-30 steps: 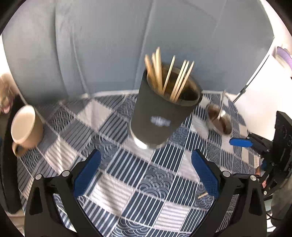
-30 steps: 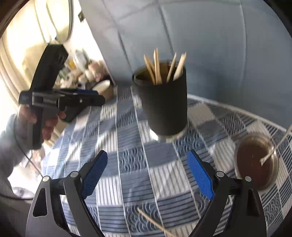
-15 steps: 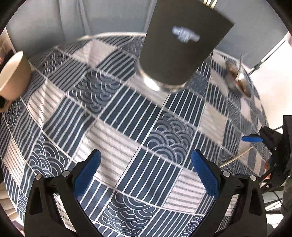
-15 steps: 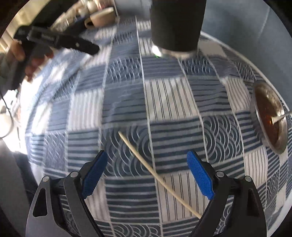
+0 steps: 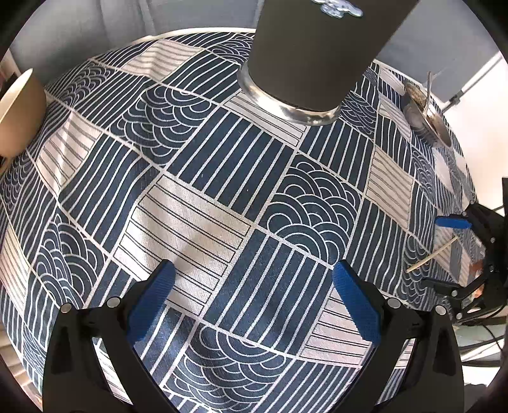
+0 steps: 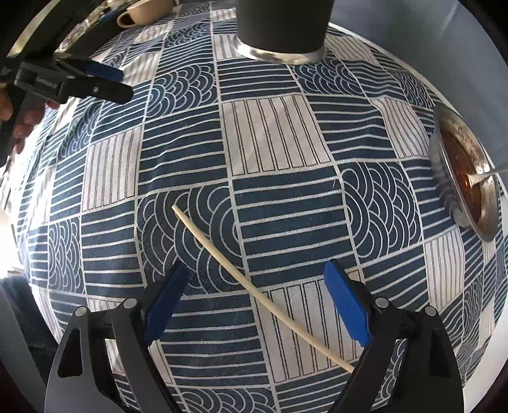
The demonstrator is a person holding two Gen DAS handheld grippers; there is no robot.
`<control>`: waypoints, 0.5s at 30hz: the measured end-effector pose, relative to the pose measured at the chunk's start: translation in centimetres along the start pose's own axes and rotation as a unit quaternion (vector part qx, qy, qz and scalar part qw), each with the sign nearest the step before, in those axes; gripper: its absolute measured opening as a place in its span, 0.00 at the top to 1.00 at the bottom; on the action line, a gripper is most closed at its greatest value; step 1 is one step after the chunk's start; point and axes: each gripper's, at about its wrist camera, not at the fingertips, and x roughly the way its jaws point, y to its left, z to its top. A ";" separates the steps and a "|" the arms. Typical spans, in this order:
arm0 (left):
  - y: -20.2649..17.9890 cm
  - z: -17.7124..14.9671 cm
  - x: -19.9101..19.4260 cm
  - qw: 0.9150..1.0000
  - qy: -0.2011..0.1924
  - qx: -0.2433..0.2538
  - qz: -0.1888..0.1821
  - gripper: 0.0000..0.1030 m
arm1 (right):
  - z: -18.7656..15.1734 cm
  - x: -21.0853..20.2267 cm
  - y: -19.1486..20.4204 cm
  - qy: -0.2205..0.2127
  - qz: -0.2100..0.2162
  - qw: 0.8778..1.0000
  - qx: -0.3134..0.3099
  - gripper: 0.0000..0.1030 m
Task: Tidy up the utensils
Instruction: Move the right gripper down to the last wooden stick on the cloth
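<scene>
Both hand-held grippers lower vs before: right (image 6: 254,295) wide astride chopstick (image 6: 254,286), left (image 5: 254,295) wide, empty.

I seem to be working in someone's home, at a dining table. A blue-and-white patterned tablecloth (image 6: 270,139) covers it, with a beige mug (image 5: 19,114), a small metal dish (image 6: 466,178) of brown sauce (a spoon in it) and a dark tumbler (image 5: 317,47). A grey padded backrest (image 5: 127,25) rises behind.
</scene>
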 end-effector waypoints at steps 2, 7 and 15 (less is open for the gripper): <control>-0.8 -0.1 0.4 0.999 0.007 0.024 0.024 0.06 | -0.1 0.0 0.1 0.003 -0.002 1.000 0.007 0.22; -3.0 -0.7 1.4 0.994 0.016 0.075 0.074 0.06 | -0.2 -0.8 1.1 -0.012 0.002 1.000 -0.007 0.38; -3.4 -0.7 -0.3 0.995 0.017 0.076 0.065 0.82 | -0.9 -1.9 2.7 -0.030 -0.030 0.999 0.017 0.95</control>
